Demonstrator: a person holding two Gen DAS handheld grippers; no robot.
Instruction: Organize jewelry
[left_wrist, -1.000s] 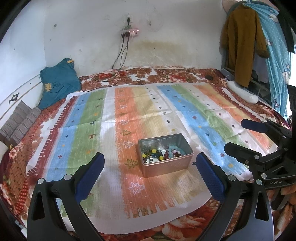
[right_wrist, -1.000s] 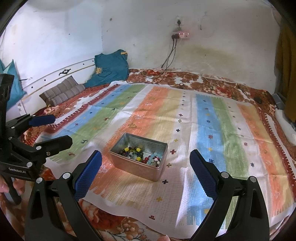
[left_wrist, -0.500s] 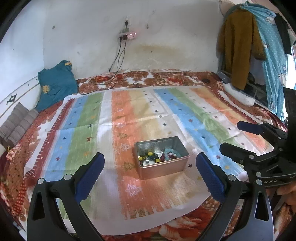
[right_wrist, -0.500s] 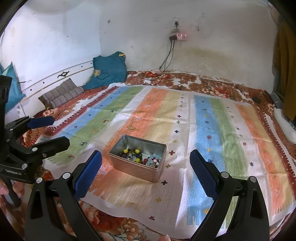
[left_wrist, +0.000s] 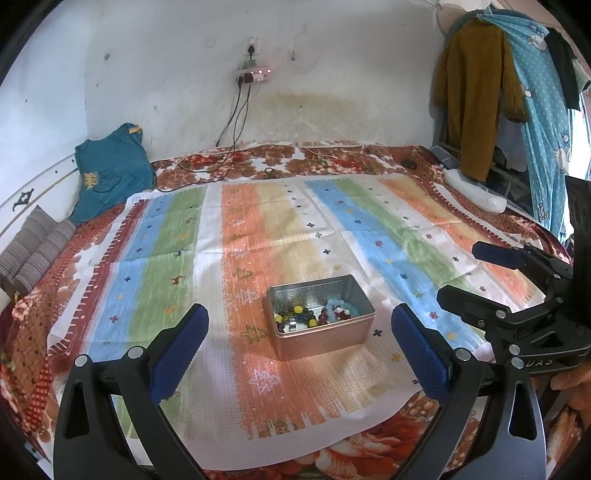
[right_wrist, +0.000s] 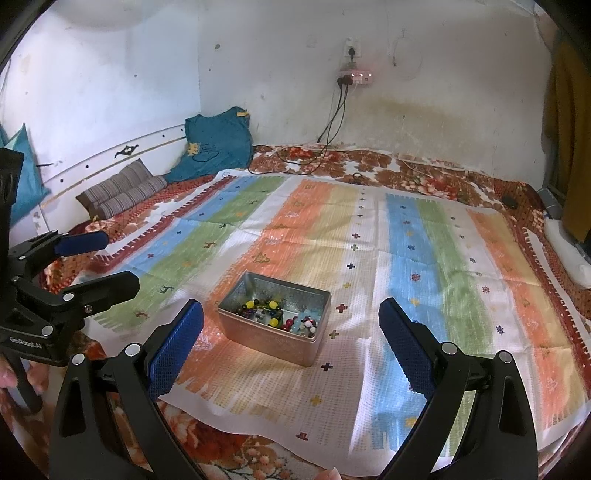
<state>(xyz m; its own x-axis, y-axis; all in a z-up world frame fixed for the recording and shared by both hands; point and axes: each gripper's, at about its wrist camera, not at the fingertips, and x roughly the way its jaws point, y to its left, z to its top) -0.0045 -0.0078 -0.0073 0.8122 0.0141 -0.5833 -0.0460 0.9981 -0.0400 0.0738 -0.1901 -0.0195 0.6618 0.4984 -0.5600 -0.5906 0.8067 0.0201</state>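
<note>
Silver tin with multicoloured beads at centre; striped orange, blue, green cloth; floral brown bedsheet at upper frame.
</note>
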